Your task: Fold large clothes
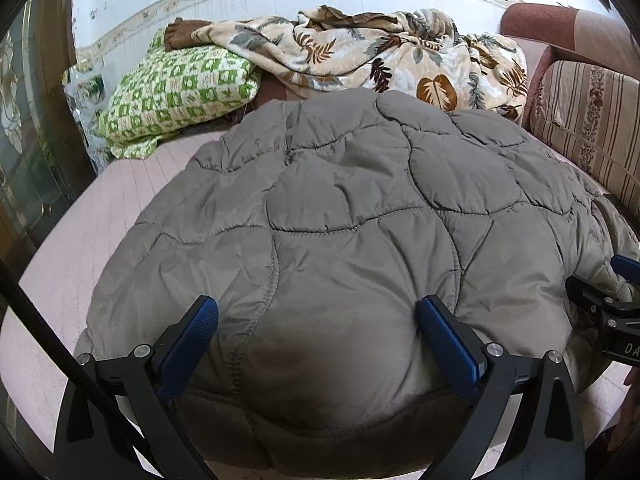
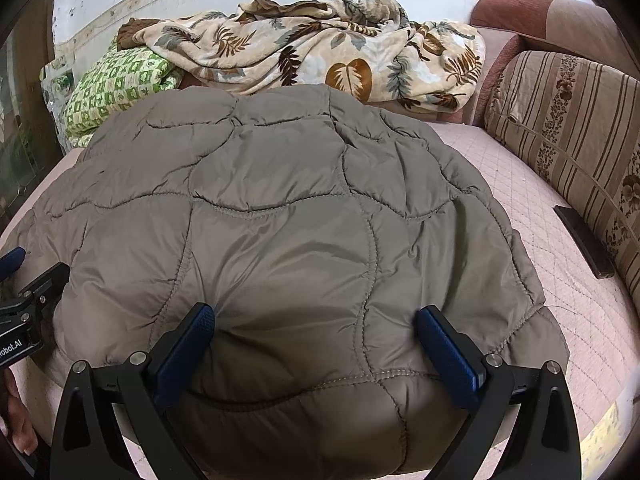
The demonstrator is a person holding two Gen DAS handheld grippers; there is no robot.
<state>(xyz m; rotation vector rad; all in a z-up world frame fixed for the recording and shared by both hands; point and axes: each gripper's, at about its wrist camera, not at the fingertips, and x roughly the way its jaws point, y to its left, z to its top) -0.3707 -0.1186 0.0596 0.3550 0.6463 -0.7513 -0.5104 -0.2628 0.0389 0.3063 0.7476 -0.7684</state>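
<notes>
Surface: pink quilted bed cover, backed by a white wall with a floral border.
Task item: grey-brown quilted jacket, spread flat across the middle of the bed, its near hem bulging up between both sets of fingers.
Left gripper: jaws wide; blue pads rest against the jacket's near edge, nothing clamped.
Right gripper: jaws wide, set likewise at the near edge; pads touch the fabric without pinching it.
Behind the jacket: leaf-print blanket, heaped; green checked quilt to its left, folded.
Right side: striped floral cushion against a reddish sofa arm.
Right view only: dark flat object lying on the bed cover beside the cushion, possibly a phone or remote; bare bed cover right of the jacket.
Left view only: glass-panelled door at far left; bare bed cover left of the jacket.
</notes>
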